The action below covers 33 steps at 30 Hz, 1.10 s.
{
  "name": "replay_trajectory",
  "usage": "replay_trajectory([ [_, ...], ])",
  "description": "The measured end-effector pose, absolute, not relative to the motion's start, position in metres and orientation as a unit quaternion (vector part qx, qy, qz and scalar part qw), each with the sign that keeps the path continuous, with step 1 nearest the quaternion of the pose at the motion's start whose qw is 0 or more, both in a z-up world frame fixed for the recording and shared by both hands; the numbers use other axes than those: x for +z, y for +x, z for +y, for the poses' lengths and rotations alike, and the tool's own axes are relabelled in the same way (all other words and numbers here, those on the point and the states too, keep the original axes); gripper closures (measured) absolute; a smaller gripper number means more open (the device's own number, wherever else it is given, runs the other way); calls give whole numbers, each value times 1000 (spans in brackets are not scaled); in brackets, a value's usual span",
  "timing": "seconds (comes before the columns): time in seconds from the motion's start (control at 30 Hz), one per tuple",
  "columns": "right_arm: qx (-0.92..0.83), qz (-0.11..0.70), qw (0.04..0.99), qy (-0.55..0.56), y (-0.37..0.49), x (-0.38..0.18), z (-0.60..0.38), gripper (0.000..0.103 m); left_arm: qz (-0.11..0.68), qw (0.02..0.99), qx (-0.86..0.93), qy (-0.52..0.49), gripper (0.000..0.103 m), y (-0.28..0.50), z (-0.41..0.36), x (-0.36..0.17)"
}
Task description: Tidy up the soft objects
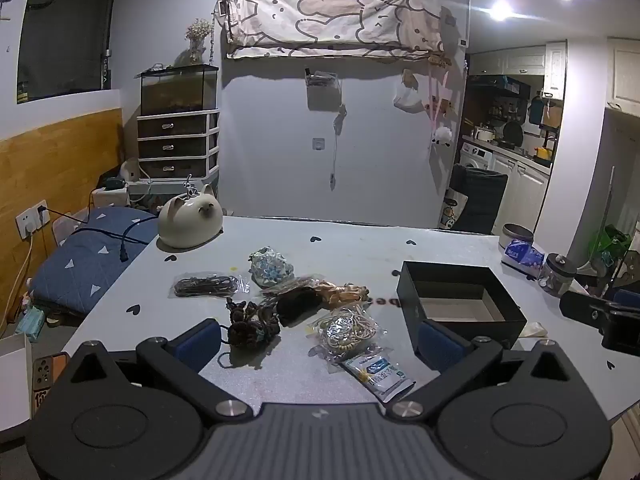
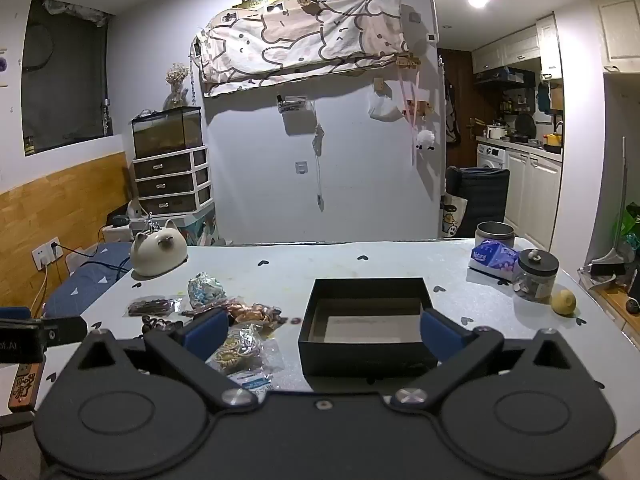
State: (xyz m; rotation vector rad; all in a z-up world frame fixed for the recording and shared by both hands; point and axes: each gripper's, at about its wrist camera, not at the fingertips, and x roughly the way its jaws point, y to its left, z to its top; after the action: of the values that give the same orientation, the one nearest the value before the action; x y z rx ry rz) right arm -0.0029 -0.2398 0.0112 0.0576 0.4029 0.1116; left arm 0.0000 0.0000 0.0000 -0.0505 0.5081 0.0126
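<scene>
A cream ceramic cat-shaped jar [image 1: 190, 222] sits at the far left corner of the pale grey surface [image 1: 360, 248]; a blue tissue pack [image 2: 494, 258] and a dark-lidded glass jar [image 2: 535, 275] stand near the right edge. The open black square box [image 2: 366, 326] lies mid-surface, nothing in it. Left of it the soft things cluster: brown braided hair ties [image 1: 252, 322], a bagged bundle of beige hair loops [image 1: 346, 330], a blue floral scrunchie [image 1: 270, 266]. Left tool [image 1: 318, 342] and right tool [image 2: 322, 330] hover spread wide, holding nothing.

A lived-in home: washing machine [image 2: 491, 157], kitchen cabinets [image 2: 532, 184], drawer unit [image 2: 172, 180].
</scene>
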Motion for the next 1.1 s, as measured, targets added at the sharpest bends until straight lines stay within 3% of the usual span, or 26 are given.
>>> replay_trajectory([
  [1.1,56,201,978,30,-2,12,-243,0,252,967,6,-26,0,0,0,0],
])
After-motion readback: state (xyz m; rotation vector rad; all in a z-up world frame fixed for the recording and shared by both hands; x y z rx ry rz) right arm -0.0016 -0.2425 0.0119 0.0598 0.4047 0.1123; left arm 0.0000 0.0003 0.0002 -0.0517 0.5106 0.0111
